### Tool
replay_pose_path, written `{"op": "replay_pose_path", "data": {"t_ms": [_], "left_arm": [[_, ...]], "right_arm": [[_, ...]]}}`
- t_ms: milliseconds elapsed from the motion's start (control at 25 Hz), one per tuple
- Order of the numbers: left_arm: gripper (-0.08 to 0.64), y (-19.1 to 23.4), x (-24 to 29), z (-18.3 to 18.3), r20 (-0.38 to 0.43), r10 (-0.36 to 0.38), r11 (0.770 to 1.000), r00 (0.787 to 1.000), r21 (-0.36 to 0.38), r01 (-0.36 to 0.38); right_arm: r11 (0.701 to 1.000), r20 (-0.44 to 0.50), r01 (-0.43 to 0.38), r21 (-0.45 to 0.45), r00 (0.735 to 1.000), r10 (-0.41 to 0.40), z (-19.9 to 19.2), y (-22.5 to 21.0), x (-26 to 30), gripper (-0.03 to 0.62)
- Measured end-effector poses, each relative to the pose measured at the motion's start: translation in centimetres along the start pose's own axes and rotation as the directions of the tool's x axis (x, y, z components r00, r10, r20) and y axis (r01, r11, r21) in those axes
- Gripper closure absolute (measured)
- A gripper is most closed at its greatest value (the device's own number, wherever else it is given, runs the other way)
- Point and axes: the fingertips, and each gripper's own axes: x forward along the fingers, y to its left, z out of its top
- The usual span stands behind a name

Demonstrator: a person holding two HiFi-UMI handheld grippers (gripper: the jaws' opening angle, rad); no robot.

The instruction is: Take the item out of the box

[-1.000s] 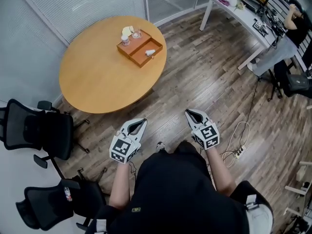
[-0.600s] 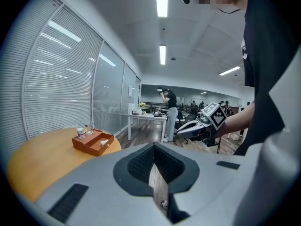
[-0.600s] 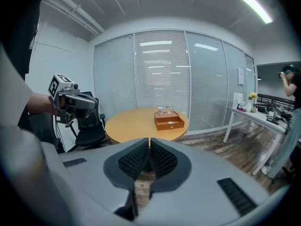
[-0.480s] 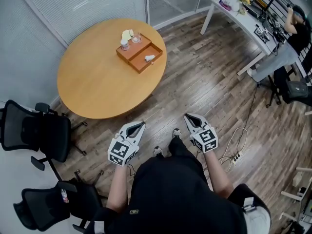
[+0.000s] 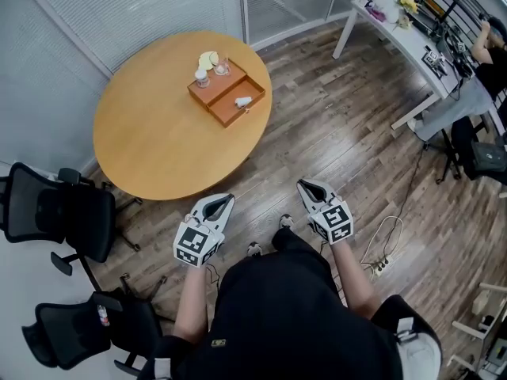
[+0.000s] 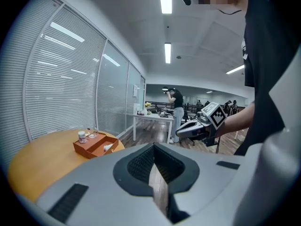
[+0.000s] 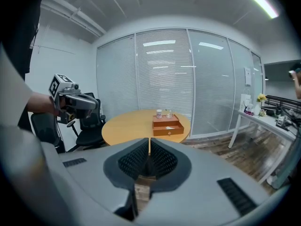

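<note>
An orange wooden box (image 5: pixel 226 92) stands on the far side of a round wooden table (image 5: pixel 150 141). Its front drawer is open, with a small white item (image 5: pixel 243 100) lying in it. On the box top stand a small jar (image 5: pixel 203 76) and a glass (image 5: pixel 221 69). My left gripper (image 5: pixel 228 199) and right gripper (image 5: pixel 303 185) hang over the floor, well short of the table, both shut and empty. The box (image 6: pixel 96 145) shows far off in the left gripper view, and the box (image 7: pixel 168 126) sits straight ahead in the right gripper view.
Two black office chairs (image 5: pixel 55 212) (image 5: pixel 79 331) stand to the left of me. A white desk (image 5: pixel 404 38) with clutter and a person (image 5: pixel 491 54) are at the far right. A power strip with cable (image 5: pixel 380 264) lies on the floor by my right side.
The table and box have drawn slightly nearer and shifted in view as I step forward. Both grippers stay shut and held in front of me.
</note>
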Motion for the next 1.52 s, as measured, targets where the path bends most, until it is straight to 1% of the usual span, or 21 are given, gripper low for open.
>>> {"op": "replay_pose_path", "data": {"t_ms": [400, 760, 1080, 1360, 1520], "left_arm": [[0.552, 0.0, 4.6, 2.3, 0.001, 0.056, 0.998, 0.998, -0.011, -0.056], [0.552, -0.7, 8.3, 3.5, -0.010, 0.106, 0.994, 0.994, -0.026, -0.106], [0.552, -0.6, 11.0, 3.7, -0.025, 0.147, 0.988, 0.989, -0.042, -0.148], [0.552, -1.4, 13.1, 5.0, -0.016, 0.165, 0.986, 0.986, -0.029, -0.165], [0.553, -1.4, 13.2, 4.8, -0.022, 0.181, 0.983, 0.983, -0.031, -0.182]], "right_arm": [[0.999, 0.002, -0.046, -0.017, 0.999, 0.046, 0.7, -5.8, 0.6, 0.583], [0.996, -0.008, -0.093, -0.016, 0.996, 0.092, 0.1, -10.4, 1.0, 0.583], [0.990, -0.014, -0.141, -0.017, 0.990, 0.141, 0.0, -13.0, 2.3, 0.583], [0.988, -0.003, -0.155, -0.014, 0.988, 0.155, -0.4, -15.5, 2.1, 0.583], [0.985, -0.007, -0.171, -0.020, 0.985, 0.171, -0.6, -15.8, 2.4, 0.583]]}}
